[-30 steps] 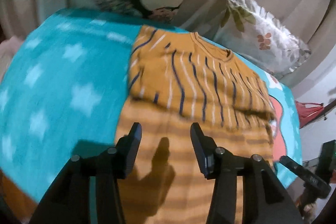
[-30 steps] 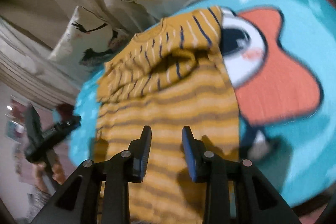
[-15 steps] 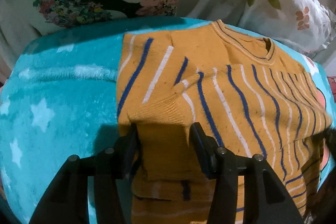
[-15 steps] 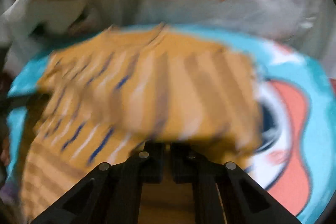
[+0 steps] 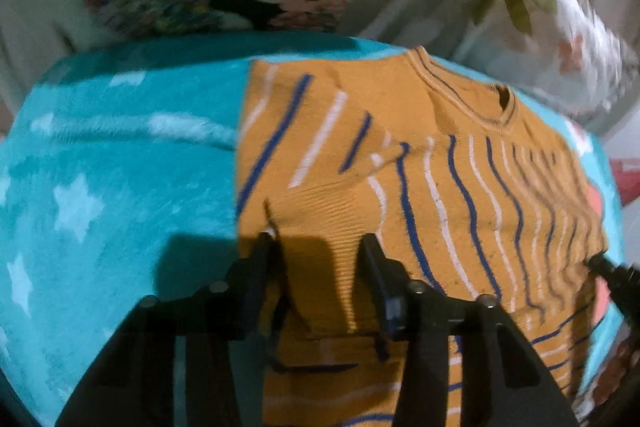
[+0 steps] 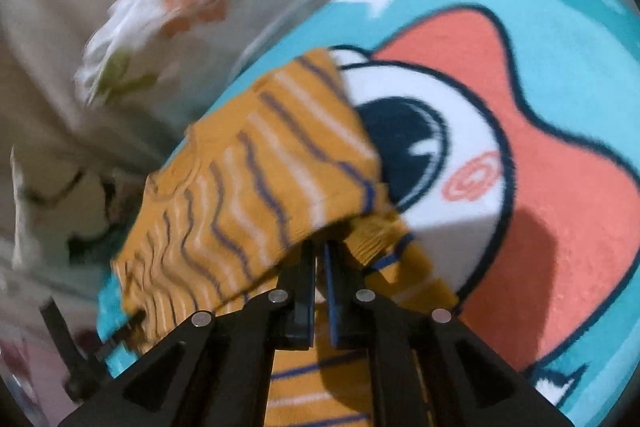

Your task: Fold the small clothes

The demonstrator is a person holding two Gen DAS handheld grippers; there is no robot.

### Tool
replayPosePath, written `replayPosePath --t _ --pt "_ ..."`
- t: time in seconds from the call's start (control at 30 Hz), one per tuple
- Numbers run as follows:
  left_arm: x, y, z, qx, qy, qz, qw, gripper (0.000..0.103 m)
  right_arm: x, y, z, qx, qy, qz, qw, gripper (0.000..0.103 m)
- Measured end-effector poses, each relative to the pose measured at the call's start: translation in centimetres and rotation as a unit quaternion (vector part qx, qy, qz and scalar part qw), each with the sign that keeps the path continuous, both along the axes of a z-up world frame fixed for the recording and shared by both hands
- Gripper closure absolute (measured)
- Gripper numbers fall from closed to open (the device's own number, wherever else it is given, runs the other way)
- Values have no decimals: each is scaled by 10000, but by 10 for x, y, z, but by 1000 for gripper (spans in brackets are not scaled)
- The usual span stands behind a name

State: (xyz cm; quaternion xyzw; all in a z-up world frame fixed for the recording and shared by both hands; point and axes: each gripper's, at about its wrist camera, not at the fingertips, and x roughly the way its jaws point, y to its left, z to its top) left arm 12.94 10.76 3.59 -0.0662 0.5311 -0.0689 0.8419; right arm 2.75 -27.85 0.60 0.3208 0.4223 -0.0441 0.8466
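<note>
From my left wrist, my left gripper (image 5: pixel 318 247) stands wide open over the striped sweater (image 5: pixel 400 195), which lies doubled on the teal blanket (image 5: pixel 120 167). From my right wrist, my right gripper (image 6: pixel 319 261) is pinched nearly closed at the sweater's folded edge (grip unclear). One fold looks done; more remain.

Teal cartoon blanket (image 5: pixel 120 163); floral pillows (image 6: pixel 168 27) behind it.

Left gripper (image 5: pixel 318 247) fingers spread wide; right gripper (image 6: pixel 320 255) fingers nearly closed.
</note>
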Motion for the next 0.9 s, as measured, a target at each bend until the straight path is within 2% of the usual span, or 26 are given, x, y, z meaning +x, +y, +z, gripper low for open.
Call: replayPosePath --t 0.07,0.1,0.2,0.23,0.3,0.33,0.37,0.43,0.5,0.57,0.67,0.73,0.77,0.83,0.9 --pt "0 16 1 -268 85 229 9993 71 1 11 7 -289 -47 234 9993 98" --pt "-1 23 2 -340 112 321 9988 72 4 17 8 -385 -28 375 9986 97" --pt "1 33 -1 -198 168 399 9989 72 20 35 4 -530 51 832 9951 97" --pt "0 35 -2 -276 222 427 9985 72 32 45 0 -739 138 1085 9913 97" --pt "-1 36 1 -318 235 436 9983 72 46 54 -4 -1123 103 1205 9863 97" --pt "-2 37 4 -312 206 439 9983 72 49 51 -3 -1172 14 1091 9871 97" --pt "-4 37 7 -315 182 449 9983 72 49 42 -3 -1119 -27 774 9907 97" --pt "-9 41 11 -358 195 463 9981 72 41 13 -7 -306 -102 -24 9995 97" --pt "-18 45 16 -432 189 423 9980 71 28 -5 -14 433 -88 -415 9982 94" --pt "-22 46 19 -452 206 371 9981 70 17 -6 -12 451 80 -310 9985 78" --pt "-30 47 24 -482 162 320 9982 67 -6 5 0 206 157 168 9995 58" --pt "-29 46 27 -545 129 286 9980 64 -25 13 5 -15 229 372 9990 57" --pt "-26 45 27 -561 122 287 9979 58 -32 16 6 -72 254 437 9987 57" --pt "-17 43 25 -507 104 313 9982 52 -47 22 4 -191 350 494 9980 57" --pt "-5 37 20 -465 122 231 9986 51 -54 25 0 -256 418 515 9975 57"
